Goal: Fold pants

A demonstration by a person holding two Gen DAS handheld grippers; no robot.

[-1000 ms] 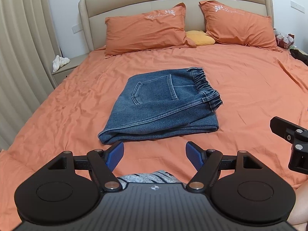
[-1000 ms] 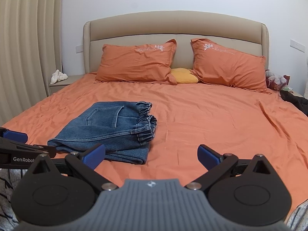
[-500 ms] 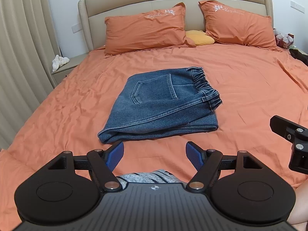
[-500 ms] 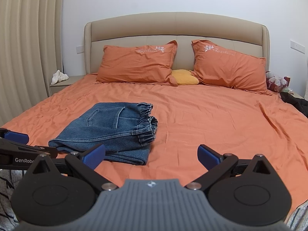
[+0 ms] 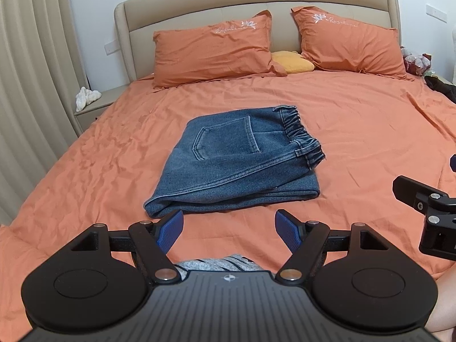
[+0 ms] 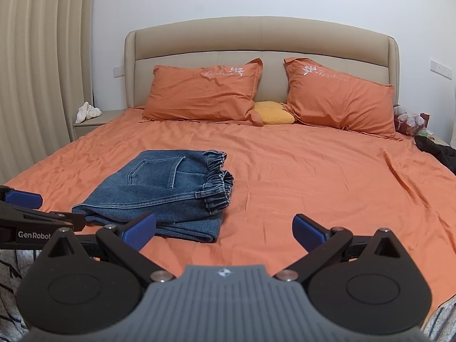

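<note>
At the far left we see the beige curtain (image 5: 25, 114), then a bedside cabinet (image 5: 94, 108) with a pale crumpled thing (image 5: 87, 97) on top; we cannot tell what it is at this size. Next comes the bed (image 5: 370, 142), spread with an orange sheet, its tan headboard (image 5: 256, 2) against the wall.

Our left gripper (image 5: 229, 228) hangs low over the near edge of the bed with its blue pads (image 5: 171, 229) spread wide and nothing between them. Just beyond it lie the pants (image 5: 236, 165), blue denim, folded into a flat stack near the middle of the bed, back pocket up, elastic waistband turned to the right, the fold edge nearest us. In the right wrist view the pants (image 6: 165, 193) sit left of centre, and our right gripper (image 6: 223, 230) stands clear of them over bare sheet, its pads likewise wide apart and empty.

Behind, two orange pillows (image 5: 213, 51) lean on the headboard with a small yellow cushion (image 5: 292, 61) between them. At the far right edge a dark garment (image 6: 439, 154) lies on the sheet.
</note>
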